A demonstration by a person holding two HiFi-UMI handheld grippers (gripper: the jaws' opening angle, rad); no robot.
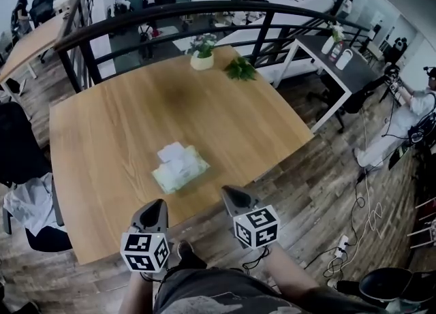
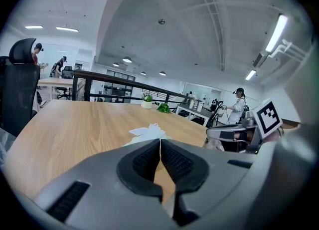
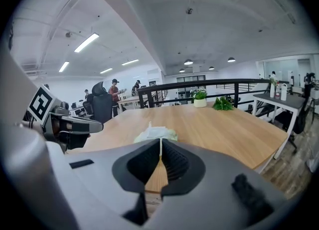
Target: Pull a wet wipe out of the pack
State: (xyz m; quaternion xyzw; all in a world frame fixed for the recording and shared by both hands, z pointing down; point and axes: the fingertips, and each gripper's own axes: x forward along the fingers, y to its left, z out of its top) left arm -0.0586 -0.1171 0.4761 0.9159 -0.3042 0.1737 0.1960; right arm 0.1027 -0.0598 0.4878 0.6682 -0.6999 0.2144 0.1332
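Observation:
A pale green wet wipe pack (image 1: 181, 169) lies near the middle of the wooden table (image 1: 122, 129), with white wipes (image 1: 174, 153) lying on top of it. Both grippers hover at the table's near edge, short of the pack. My left gripper (image 1: 161, 203) is shut and empty, to the pack's near left. My right gripper (image 1: 227, 191) is shut and empty, to its near right. In the left gripper view the pack (image 2: 147, 133) shows just beyond the closed jaws (image 2: 160, 141). The right gripper view shows the pack (image 3: 155, 134) ahead of the closed jaws (image 3: 160, 141).
A white pot with a plant (image 1: 202, 51) and a loose green sprig (image 1: 240, 69) sit at the table's far edge by a black railing (image 1: 170, 16). A black chair (image 1: 20, 159) with cloth stands at the left. Cables (image 1: 361, 210) lie on the floor at right.

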